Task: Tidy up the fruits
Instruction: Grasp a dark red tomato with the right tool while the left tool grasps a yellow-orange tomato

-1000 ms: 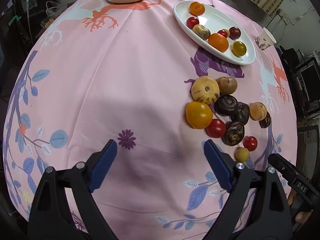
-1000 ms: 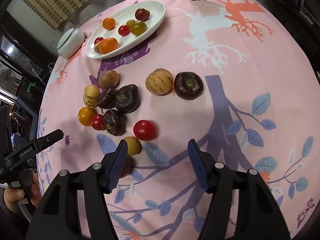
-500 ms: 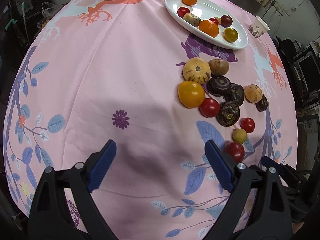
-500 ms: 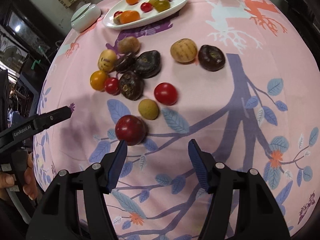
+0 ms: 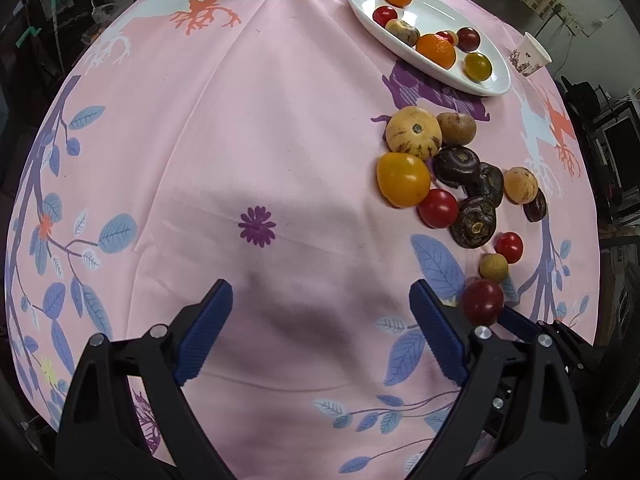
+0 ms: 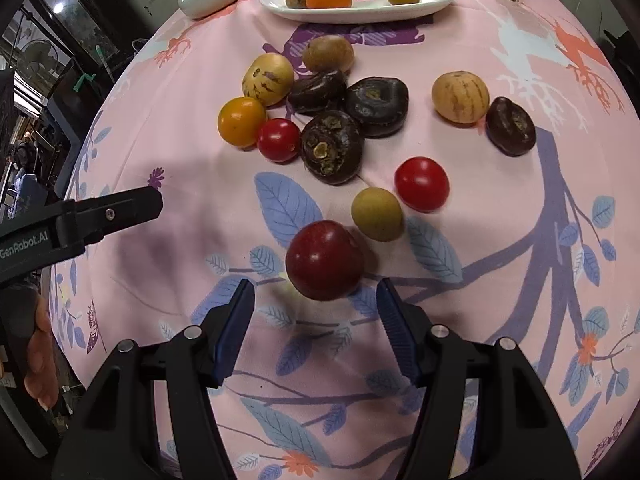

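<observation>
The right gripper point(image 6: 316, 320) stands open and empty; the plum point(image 6: 325, 260) lies just above its fingertips, centred between the jaws, nearer than the left gripper point(image 5: 320, 332), also open.

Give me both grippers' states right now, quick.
Left gripper: open, nothing between its fingers, only pink patterned tablecloth below.
Right gripper: open, holding nothing; round dark red fruit sits just ahead of its fingertips.

Both tools point(image 5: 320, 320) point(image 6: 316, 300) open, downward-pointing
</observation>
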Available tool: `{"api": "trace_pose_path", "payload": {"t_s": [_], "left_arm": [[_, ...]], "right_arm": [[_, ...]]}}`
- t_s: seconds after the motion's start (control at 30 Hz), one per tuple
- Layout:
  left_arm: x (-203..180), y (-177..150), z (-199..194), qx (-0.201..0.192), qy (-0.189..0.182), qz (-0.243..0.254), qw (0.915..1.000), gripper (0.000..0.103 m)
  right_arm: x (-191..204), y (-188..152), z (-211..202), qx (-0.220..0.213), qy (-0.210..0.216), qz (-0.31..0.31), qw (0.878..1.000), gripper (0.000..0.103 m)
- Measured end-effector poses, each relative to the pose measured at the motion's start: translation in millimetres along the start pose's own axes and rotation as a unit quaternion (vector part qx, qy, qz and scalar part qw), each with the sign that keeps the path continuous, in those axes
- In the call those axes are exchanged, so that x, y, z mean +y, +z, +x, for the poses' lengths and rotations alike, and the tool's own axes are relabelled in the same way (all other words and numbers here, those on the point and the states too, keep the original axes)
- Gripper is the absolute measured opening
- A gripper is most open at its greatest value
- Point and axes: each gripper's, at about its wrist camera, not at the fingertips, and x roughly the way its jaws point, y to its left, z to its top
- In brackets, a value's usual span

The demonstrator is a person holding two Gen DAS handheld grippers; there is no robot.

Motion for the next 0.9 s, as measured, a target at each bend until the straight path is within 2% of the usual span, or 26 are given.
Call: {"api": "trace_pose_path", "payload": {"t_s": [0.07, 0.1, 0.13, 0.17, 0.4, 0.57, 0.73, 0.9], "left_arm": [[0.1, 0.1, 0.4, 0.0, 0.001, 0.0, 1.0, 0.092], [0.1, 0.6, 1.5, 0.002, 0.002, 0.0, 1.0, 0.092], [0.5, 0.8, 2.5, 0.003, 0.003, -0.001, 1.0, 0.092], [0.8, 1.2, 3.6, 0.005, 0.002, -0.002, 1.0, 0.092], [-1.2, 10.0, 8.3, 0.003, 0.0, -0.001, 1.0, 0.092], [-12.5, 29.3, 13.9, -0.001, 0.006, 0.009, 0.9999, 0.092], [-22.6, 46.4, 20.4, -0.007, -0.006, 0.0, 1.0, 0.092], [-32.0, 55.0, 30.0, -0.003, -0.019, -0.001, 0.9998, 0.092]], "right_arm": [[4.3, 2.8, 3.6, -0.005, -0.011, -0.011, 1.0, 0.062], [5.8, 4.0, 5.6, -0.005, -0.012, -0.016, 1.0, 0.057], [7.0, 4.9, 8.5, -0.001, -0.019, -0.023, 1.0, 0.045], [6.8, 5.3, 9.9, -0.001, -0.034, -0.03, 0.999, 0.04], [-11.1, 4.0, -7.1, -0.011, 0.014, -0.018, 1.0, 0.04], [-38.8, -7.3, -19.8, -0.016, 0.016, 0.007, 1.0, 0.039], [-61.4, -17.3, -21.8, -0.024, 0.022, 0.031, 0.999, 0.039], [-64.9, -14.4, -20.4, -0.025, 0.028, 0.034, 0.999, 0.039]]}}
